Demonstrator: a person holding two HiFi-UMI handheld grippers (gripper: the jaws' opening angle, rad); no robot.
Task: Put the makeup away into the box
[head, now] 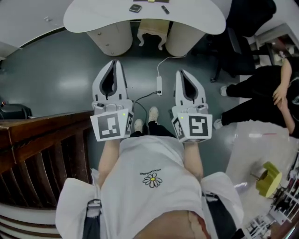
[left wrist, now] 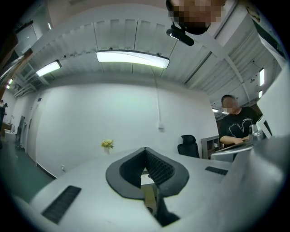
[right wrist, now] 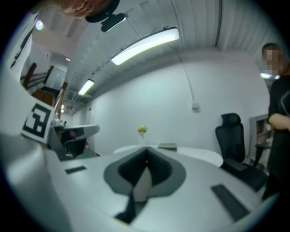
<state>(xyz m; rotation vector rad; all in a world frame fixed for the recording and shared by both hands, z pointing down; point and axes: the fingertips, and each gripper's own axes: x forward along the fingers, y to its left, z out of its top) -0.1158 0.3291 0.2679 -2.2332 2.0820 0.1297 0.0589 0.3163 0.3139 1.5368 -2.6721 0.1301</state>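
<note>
No makeup and no box can be made out in any view. In the head view both grippers are held level in front of the person's body, over the grey floor. My left gripper (head: pixel 113 64) has its jaws closed tip to tip, with nothing between them. My right gripper (head: pixel 182 73) looks the same, shut and empty. The left gripper view shows my left gripper (left wrist: pixel 146 150) pointing at a white table (left wrist: pixel 86 165). In the right gripper view my right gripper (right wrist: pixel 146 150) faces that table (right wrist: pixel 195 154) too. Two small dark items (head: pixel 135 8) lie on the table top.
The white table (head: pixel 93 18) stands ahead on two round pedestals, with a cream stool (head: pixel 152 30) under it. A cable and power strip (head: pixel 159 86) lie on the floor. A wooden railing (head: pixel 42 128) is at left. A seated person (head: pixel 261 93) and an office chair (right wrist: pixel 232 131) are at right.
</note>
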